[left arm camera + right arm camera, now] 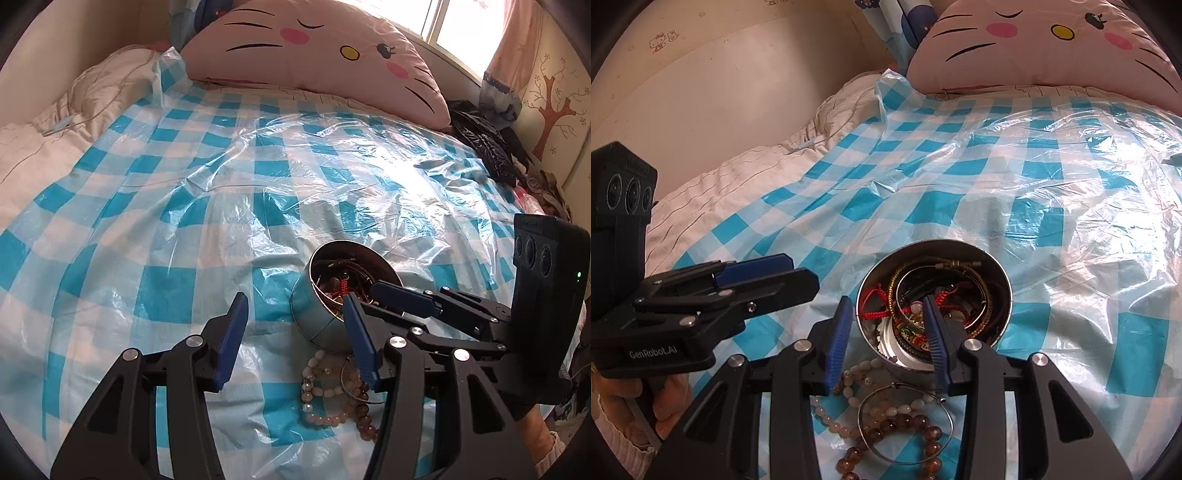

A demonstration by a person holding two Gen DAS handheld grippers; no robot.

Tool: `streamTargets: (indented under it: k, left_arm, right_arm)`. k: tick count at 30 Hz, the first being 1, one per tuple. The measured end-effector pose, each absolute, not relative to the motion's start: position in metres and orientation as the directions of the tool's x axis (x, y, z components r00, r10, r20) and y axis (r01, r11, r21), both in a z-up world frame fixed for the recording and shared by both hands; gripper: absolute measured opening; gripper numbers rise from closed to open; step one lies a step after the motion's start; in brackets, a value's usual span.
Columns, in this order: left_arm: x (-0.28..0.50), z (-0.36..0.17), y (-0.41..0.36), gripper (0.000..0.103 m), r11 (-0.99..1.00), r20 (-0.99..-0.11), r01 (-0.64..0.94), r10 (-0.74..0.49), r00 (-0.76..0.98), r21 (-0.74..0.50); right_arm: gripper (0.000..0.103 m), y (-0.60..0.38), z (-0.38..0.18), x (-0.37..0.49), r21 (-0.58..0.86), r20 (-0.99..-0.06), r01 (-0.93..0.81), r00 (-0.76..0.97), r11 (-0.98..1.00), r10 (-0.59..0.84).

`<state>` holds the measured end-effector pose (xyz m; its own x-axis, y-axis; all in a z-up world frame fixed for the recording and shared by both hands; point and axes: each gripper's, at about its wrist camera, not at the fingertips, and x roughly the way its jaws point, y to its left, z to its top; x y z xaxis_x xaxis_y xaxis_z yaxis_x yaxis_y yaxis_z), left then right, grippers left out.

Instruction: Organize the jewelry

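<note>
Bracelets (908,306) in tin (997,266), beads (901,428) before.

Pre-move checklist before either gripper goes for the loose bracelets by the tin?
1. Round metal tin lying tipped, mouth facing the grippers: not ok.
2. Left gripper open, holding nothing: ok.
3. Right gripper open, one finger inside the tin's mouth: not ok.
4. Pale and brown beaded bracelets and thin wire bangle overlap on the checked plastic sheet: not ok.
5. Bracelets tangled together: cannot tell.
</note>
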<state>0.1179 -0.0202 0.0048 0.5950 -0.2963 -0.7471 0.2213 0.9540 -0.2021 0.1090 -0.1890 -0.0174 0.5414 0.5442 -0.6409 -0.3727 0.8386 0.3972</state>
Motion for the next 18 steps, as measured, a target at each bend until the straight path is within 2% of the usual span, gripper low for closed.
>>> streamTargets:
  k: [4, 7, 9, 11, 15, 16, 18]
  left_arm:
    - [0.103, -0.002, -0.017, 0.058, 0.96, -0.743, 0.18, -0.28, 0.607, -0.215]
    - [0.094, -0.006, -0.023, 0.06, 0.966, -0.75, 0.169, -0.257, 0.609, -0.194]
    - [0.085, -0.007, -0.03, 0.068, 0.974, -0.75, 0.159, -0.227, 0.622, -0.162]
    - [0.076, -0.006, -0.037, 0.074, 0.978, -0.743, 0.157, -0.207, 0.636, -0.139]
    - [0.056, -0.005, -0.052, 0.082, 0.982, -0.739, 0.184, -0.162, 0.654, -0.053]
    - [0.051, -0.005, -0.054, 0.083, 0.982, -0.739, 0.186, -0.149, 0.657, -0.033]
    - [0.043, -0.005, -0.057, 0.084, 0.981, -0.738, 0.194, -0.137, 0.661, -0.009]
  right_arm:
    - [0.04, -0.199, -0.009, 0.097, 0.409, -0.62, -0.339, 0.578, 0.847, 0.531]
    - [0.051, -0.212, 0.0, 0.082, 0.393, -0.611, -0.279, 0.632, 0.876, 0.476]
    - [0.056, -0.22, 0.003, 0.066, 0.358, -0.618, -0.229, 0.668, 0.905, 0.414]
    - [0.068, -0.228, 0.005, 0.049, 0.296, -0.64, -0.166, 0.696, 0.941, 0.324]
    - [0.073, -0.246, 0.005, 0.019, 0.234, -0.658, -0.059, 0.725, 0.97, 0.203]
    - [0.077, -0.25, 0.005, 0.012, 0.224, -0.658, -0.037, 0.731, 0.974, 0.179]
    - [0.078, -0.259, 0.01, 0.002, 0.227, -0.649, 0.003, 0.747, 0.974, 0.149]
